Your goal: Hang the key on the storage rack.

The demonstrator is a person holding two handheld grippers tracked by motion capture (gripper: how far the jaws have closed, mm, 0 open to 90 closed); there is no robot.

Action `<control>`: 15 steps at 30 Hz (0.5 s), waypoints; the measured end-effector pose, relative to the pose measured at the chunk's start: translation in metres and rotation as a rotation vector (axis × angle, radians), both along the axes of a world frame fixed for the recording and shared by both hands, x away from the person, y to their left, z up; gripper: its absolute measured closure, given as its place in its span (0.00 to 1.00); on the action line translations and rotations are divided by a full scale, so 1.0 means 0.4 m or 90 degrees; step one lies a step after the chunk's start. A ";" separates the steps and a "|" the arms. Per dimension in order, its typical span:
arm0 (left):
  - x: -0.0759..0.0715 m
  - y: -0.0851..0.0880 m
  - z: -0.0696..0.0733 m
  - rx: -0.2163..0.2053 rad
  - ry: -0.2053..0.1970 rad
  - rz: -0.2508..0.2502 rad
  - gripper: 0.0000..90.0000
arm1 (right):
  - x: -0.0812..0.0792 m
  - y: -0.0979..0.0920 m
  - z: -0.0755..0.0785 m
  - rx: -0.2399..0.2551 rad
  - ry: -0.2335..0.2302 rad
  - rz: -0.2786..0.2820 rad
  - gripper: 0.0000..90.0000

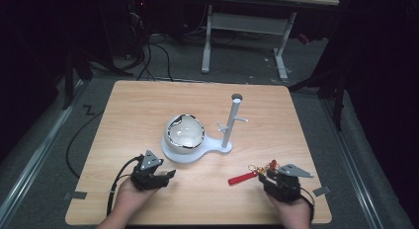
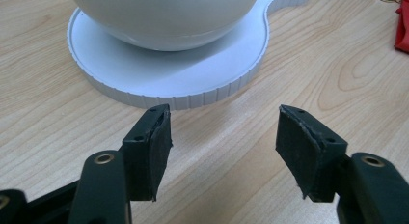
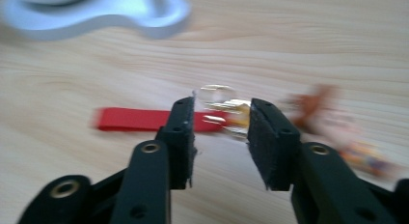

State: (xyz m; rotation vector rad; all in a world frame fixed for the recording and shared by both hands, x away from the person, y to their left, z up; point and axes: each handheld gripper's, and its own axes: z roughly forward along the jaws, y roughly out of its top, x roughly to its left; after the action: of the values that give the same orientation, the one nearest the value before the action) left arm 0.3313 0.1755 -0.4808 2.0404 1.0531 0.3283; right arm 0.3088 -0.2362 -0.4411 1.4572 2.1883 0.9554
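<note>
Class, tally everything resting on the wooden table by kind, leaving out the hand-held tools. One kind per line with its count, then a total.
Bowl: 1
White stand with a round base and a pegged post: 1
Keyring with a red strap, gold rings and a small charm: 1
Total: 3

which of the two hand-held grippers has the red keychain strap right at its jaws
The right hand-held gripper: the red strap and its gold ring lie at its jaws. The left hand-held gripper stands open over bare table near the white stand base.
</note>
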 end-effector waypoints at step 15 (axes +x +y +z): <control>0.005 0.000 -0.004 0.004 0.004 -0.012 0.42 | 0.008 0.074 -0.060 -0.082 0.123 0.065 0.74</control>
State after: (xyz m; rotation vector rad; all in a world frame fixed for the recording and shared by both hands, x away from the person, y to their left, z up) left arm 0.3334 0.1753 -0.4826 2.0566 1.0374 0.3161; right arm 0.3122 -0.2067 -0.4649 1.4427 2.4334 0.7146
